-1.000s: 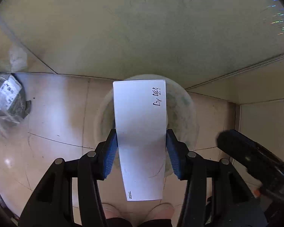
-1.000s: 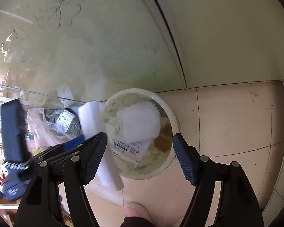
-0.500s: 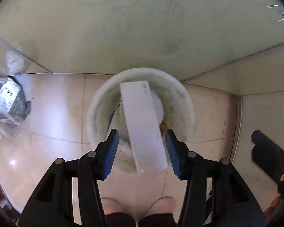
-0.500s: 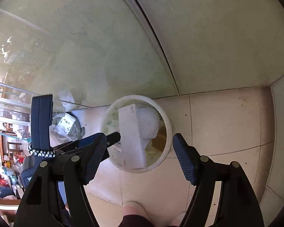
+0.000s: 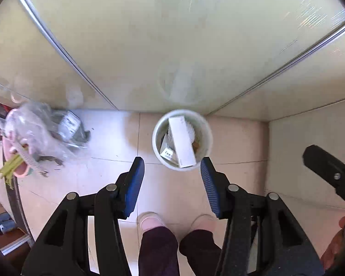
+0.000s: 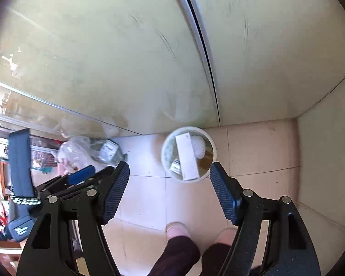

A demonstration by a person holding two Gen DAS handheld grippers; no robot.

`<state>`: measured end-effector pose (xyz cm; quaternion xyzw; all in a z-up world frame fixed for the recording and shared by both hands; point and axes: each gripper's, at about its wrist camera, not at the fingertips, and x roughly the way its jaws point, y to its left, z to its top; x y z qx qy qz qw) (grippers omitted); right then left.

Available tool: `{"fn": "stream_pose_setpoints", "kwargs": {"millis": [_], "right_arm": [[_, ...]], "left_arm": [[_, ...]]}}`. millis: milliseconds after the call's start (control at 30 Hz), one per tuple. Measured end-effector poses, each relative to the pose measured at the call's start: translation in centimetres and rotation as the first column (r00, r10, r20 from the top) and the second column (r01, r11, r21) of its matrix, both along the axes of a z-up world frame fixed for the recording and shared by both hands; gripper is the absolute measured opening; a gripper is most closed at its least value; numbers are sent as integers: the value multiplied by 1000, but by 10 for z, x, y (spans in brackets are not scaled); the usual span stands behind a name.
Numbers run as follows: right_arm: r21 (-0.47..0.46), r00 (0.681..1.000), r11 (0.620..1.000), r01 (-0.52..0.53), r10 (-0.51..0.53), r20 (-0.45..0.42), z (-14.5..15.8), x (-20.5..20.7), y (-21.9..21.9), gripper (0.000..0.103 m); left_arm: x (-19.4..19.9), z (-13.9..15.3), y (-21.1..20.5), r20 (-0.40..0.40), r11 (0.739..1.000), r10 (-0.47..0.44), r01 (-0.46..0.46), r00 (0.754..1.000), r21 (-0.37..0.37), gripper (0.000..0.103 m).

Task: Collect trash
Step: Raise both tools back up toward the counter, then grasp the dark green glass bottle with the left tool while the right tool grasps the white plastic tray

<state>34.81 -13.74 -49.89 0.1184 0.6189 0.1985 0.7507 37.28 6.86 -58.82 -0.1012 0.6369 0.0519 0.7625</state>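
Note:
A white round bin (image 5: pixel 158 127) (image 6: pixel 210 143) stands on the tiled floor against a glass door. A long white box (image 5: pixel 181 142) (image 6: pixel 187 159) lies slanted in it, on top of white foam netting (image 6: pixel 199 145) and a labelled packet (image 5: pixel 166 153). My left gripper (image 5: pixel 172 184) is open and empty, high above the bin. My right gripper (image 6: pixel 170 195) is open and empty, also high above it. The left gripper shows at the left of the right wrist view (image 6: pixel 80 177).
A heap of clear plastic bags (image 5: pixel 41 133) (image 6: pixel 85 150) with grey packets lies on the floor left of the bin. The person's pink slippers (image 5: pixel 149 220) are below the grippers. Glass doors (image 5: pixel 172 46) and a wall corner (image 5: pixel 310 149) close in the bin.
My left gripper let go of the white box, which dropped into the bin. Both grippers have risen well above the bin.

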Motion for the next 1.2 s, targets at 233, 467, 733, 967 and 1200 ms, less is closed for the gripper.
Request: {"fn": "stream_pose_setpoints", "kwargs": {"millis": [233, 467, 733, 967, 1200], "right_arm": [[3, 994, 1000, 24, -24, 104, 141, -14, -4, 69], [-28, 963, 999, 39, -30, 267, 267, -22, -3, 69], [-18, 913, 995, 101, -86, 399, 342, -23, 2, 69], [-23, 897, 994, 106, -86, 433, 384, 7, -2, 69], [-33, 874, 998, 45, -23, 485, 406, 62, -3, 69]], "left_arm": [[-17, 166, 5, 142, 998, -52, 45, 988, 53, 50], [-30, 298, 12, 262, 993, -111, 97, 959, 64, 52], [-24, 394, 10, 416, 990, -131, 100, 900, 97, 63], [7, 446, 17, 489, 990, -108, 50, 866, 130, 80], [67, 473, 25, 517, 995, -27, -28, 855, 97, 82]]}}
